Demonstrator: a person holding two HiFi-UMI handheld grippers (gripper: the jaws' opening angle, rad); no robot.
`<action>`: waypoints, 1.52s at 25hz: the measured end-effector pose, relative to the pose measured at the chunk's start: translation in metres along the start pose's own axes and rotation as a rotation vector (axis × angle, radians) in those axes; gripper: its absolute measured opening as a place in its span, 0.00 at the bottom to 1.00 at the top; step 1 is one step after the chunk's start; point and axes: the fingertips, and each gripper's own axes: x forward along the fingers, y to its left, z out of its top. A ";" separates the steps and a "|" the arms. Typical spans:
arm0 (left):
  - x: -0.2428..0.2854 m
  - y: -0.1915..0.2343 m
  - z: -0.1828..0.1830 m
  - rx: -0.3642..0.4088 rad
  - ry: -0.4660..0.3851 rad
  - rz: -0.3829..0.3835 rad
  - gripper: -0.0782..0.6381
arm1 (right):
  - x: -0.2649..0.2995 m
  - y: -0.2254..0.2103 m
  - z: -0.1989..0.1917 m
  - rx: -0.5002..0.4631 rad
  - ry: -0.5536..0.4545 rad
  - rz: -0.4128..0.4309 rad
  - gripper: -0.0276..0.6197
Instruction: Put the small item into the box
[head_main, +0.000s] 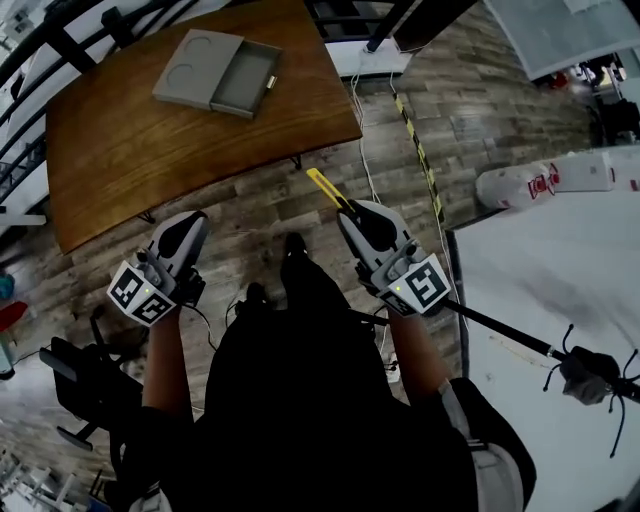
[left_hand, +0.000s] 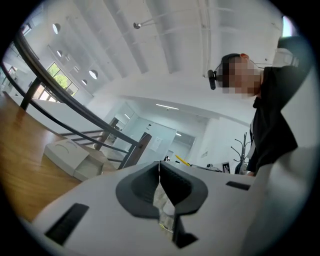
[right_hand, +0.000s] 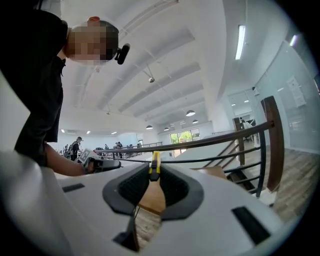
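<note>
The right claw (head_main: 345, 207) pinches the small yellow item (head_main: 325, 187) and holds it well short of the box (head_main: 215, 72), which lies open on the counter (head_main: 140, 160), ready to receive it. The left claw (head_main: 190, 226) is closed and empty.

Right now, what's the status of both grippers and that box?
Left gripper shut, empty. Right gripper shut on yellow item. Box open on table, ahead. Nothing seen blocking.
</note>
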 end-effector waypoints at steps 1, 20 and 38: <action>0.014 0.002 0.006 0.005 -0.007 0.010 0.13 | 0.003 -0.014 0.003 -0.005 0.006 0.018 0.15; 0.110 0.115 0.022 0.058 0.051 0.161 0.13 | 0.167 -0.161 -0.019 -0.091 0.124 0.220 0.15; 0.132 0.246 0.024 -0.140 -0.016 0.197 0.13 | 0.317 -0.211 -0.087 -0.321 0.500 0.453 0.15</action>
